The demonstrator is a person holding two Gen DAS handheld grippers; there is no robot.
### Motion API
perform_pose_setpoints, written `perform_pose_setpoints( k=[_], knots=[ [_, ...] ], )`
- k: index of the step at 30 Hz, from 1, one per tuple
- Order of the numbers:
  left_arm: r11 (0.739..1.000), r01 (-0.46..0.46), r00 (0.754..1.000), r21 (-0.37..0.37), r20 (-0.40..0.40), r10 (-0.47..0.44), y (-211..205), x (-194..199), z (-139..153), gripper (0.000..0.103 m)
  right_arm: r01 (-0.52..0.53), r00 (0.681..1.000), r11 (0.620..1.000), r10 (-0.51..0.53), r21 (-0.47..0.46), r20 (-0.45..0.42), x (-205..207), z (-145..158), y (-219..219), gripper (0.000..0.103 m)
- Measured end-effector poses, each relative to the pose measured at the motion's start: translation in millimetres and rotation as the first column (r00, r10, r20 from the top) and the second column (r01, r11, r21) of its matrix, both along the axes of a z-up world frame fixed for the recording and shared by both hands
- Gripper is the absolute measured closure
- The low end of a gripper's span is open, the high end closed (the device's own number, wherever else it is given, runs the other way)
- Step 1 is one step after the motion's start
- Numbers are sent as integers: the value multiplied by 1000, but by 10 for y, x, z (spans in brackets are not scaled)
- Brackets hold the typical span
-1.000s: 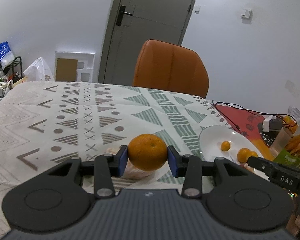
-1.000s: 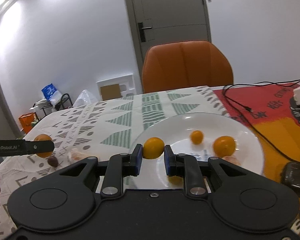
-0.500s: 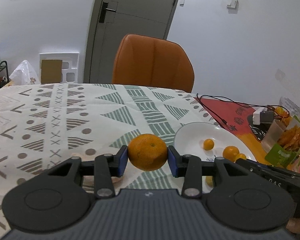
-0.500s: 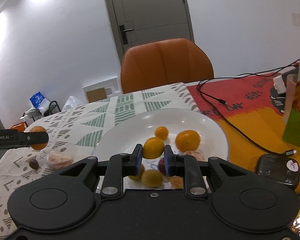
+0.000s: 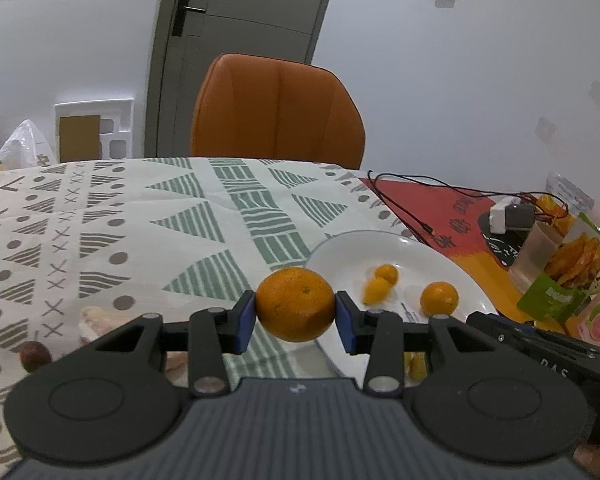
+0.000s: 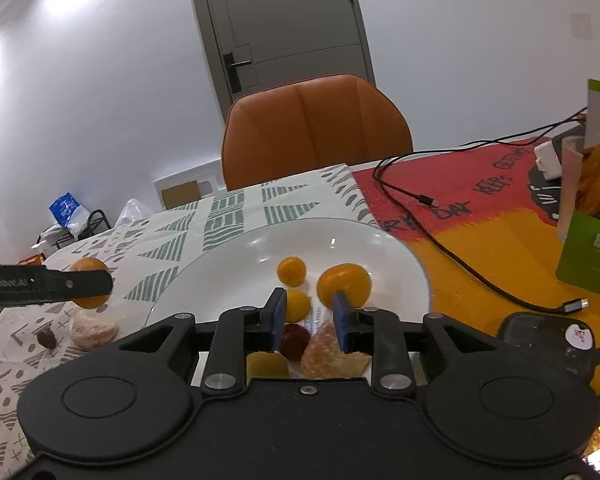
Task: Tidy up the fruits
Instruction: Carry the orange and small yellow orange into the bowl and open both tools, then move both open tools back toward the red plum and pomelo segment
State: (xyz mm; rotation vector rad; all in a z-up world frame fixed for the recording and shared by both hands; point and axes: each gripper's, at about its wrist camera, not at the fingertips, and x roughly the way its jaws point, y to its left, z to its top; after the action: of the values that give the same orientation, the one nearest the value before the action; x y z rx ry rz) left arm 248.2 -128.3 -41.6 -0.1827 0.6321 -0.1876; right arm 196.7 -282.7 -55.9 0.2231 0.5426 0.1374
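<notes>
Round orange point(image 5: 295, 304) held aloft beside white plate point(image 5: 340, 252) bearing small citrus fruits point(image 6: 291, 271)

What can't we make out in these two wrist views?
- Right wrist: fruit at the white plate near edge, partly behind the right gripper body.
- Left wrist: yellow piece on the plate, mostly behind the left gripper finger.
- Left wrist: peeled fruit on the cloth, blurred and partly hidden.

Bare cloth point(image 5: 100, 216) left of plate point(image 6: 220, 268), cable point(image 6: 452, 256) and packets point(image 6: 592, 240) crowding right
</notes>
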Motion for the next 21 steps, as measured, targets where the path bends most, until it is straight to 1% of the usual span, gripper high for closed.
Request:
perform_pose_setpoints(
  k=[4, 9, 13, 15, 19, 21],
  knots=[
    [1000, 21, 1000, 4, -5, -21, -100, 13, -15, 62, 12, 1000, 1000, -12, 18, 1, -70, 4, -69, 76],
    [999, 47, 999, 9, -2, -47, -215, 14, 9, 62, 2, 1000, 999, -2, 40, 3, -150, 19, -80, 76],
    [999, 51, 999, 10, -3, -51, -283, 14, 10, 62, 7, 1000, 999, -7, 54, 3, -192, 18, -109, 76],
    [999, 48, 999, 15, 14, -48, -303, -14, 31, 59, 10, 1000, 998, -10, 63, -1, -212, 11, -122, 76],
    [998, 57, 998, 20, 19, -57, -309, -67, 80, 58, 10, 1000, 996, -9, 90, -12, -251, 1, -150, 76],
    [999, 45, 999, 31, 22, -45, -289, -102, 99, 53, 8, 1000, 996, -7, 88, -11, -272, 1, -153, 76]
  ],
)
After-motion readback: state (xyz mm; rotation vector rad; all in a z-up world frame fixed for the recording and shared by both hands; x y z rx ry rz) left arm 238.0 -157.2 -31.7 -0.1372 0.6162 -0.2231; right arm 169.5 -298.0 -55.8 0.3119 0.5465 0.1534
